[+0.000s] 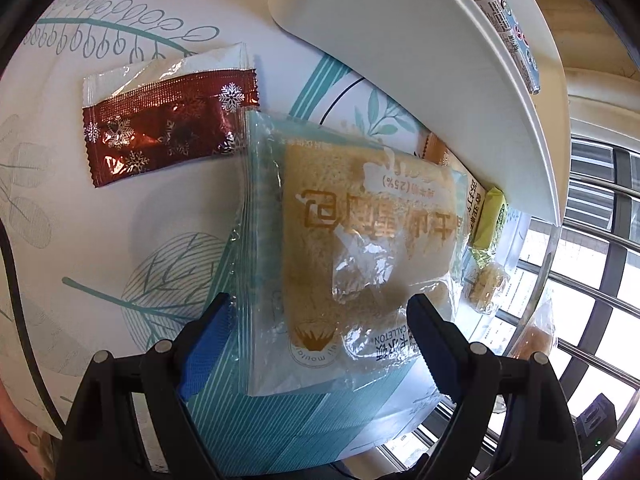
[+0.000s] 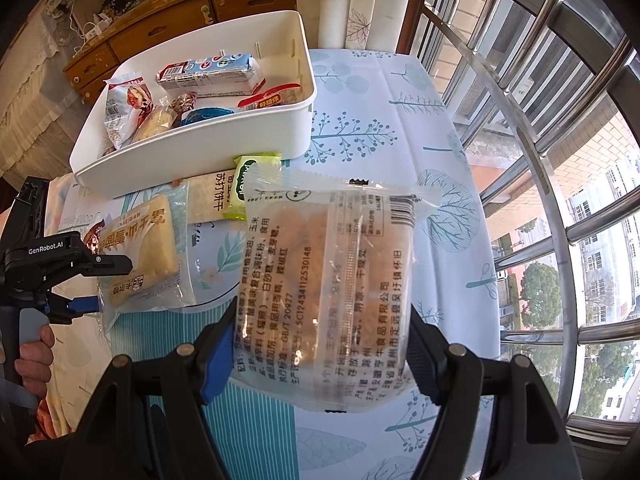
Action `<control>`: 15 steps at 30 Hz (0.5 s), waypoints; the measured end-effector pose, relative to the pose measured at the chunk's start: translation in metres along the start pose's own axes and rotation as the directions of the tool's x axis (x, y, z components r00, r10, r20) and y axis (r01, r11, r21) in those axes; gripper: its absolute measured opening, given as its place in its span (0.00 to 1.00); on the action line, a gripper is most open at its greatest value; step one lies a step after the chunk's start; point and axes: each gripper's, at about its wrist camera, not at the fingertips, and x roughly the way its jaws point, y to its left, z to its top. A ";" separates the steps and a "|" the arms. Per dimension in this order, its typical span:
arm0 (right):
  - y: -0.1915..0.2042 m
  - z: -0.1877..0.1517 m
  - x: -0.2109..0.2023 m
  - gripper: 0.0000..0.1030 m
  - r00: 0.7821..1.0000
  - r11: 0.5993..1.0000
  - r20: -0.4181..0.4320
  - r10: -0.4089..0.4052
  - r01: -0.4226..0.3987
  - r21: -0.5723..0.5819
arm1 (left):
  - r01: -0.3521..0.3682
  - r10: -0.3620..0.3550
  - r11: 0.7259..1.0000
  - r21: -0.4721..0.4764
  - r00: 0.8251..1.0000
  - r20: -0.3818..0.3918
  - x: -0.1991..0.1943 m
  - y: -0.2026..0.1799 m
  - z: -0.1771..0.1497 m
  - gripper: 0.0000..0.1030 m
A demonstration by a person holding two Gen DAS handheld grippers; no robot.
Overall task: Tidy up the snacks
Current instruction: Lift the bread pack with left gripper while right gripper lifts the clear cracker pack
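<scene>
Right claw (image 2: pixel 320 344) grasps clear crisp-cake packet (image 2: pixel 328 280), long axis pointing away along fingers; left claw (image 1: pixel 320 320) released around teal-edged bread packet (image 1: pixel 344 240).

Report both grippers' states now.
Left gripper: open, straddling the bread packet, not yet clamped.
Right gripper: shut on the clear biscuit packet.

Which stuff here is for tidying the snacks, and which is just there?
For the job:
white bin
bread packet
clear cracker packet
red snowflake packet
green packet

Just there:
leafy tablecloth
wooden cabinet
window bars
</scene>
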 end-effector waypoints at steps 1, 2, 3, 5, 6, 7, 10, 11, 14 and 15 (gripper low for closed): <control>0.000 0.000 0.000 0.71 1.000 1.000 0.000 0.000 0.000 0.000 | 0.003 -0.003 1.000 -0.001 1.000 -0.004 0.001 0.000 0.000 0.84; 0.000 0.000 0.000 0.71 1.000 1.000 0.000 0.000 0.000 0.000 | 0.006 -0.006 1.000 -0.002 1.000 -0.008 0.002 0.000 0.000 0.84; 0.000 0.000 0.000 0.71 1.000 1.000 -0.001 0.000 0.000 0.000 | 0.010 -0.010 1.000 -0.002 1.000 -0.012 0.002 0.000 0.000 0.81; 0.000 0.000 0.000 0.71 1.000 1.000 -0.001 0.000 0.000 0.000 | 0.012 -0.012 1.000 -0.006 1.000 -0.020 0.004 0.001 0.000 0.76; 0.000 0.000 0.000 0.71 1.000 1.000 -0.001 0.001 -0.001 -0.001 | 0.014 -0.014 1.000 -0.013 1.000 -0.016 0.003 0.002 0.000 0.71; 0.000 0.000 0.001 0.71 1.000 1.000 -0.002 0.001 -0.001 -0.001 | 0.018 -0.019 1.000 -0.017 1.000 -0.013 0.003 0.003 -0.001 0.69; 0.000 0.000 0.001 0.71 1.000 1.000 -0.001 0.002 -0.002 0.000 | 0.057 -0.057 0.998 -0.025 0.998 -0.004 -0.001 0.004 -0.002 0.54; 0.000 0.000 0.001 0.71 1.000 1.000 -0.002 0.001 -0.001 0.001 | 0.068 -0.068 0.997 -0.025 0.998 0.001 -0.003 0.003 -0.002 0.46; 0.001 0.000 0.002 0.71 1.000 1.000 -0.003 0.003 -0.003 -0.001 | 0.084 -0.084 0.996 -0.019 0.996 0.025 -0.012 0.002 -0.003 0.31; 0.003 0.000 0.002 0.71 1.000 1.000 -0.002 0.005 -0.005 -0.002 | 0.087 -0.086 0.996 -0.015 0.996 0.033 -0.015 0.001 -0.003 0.24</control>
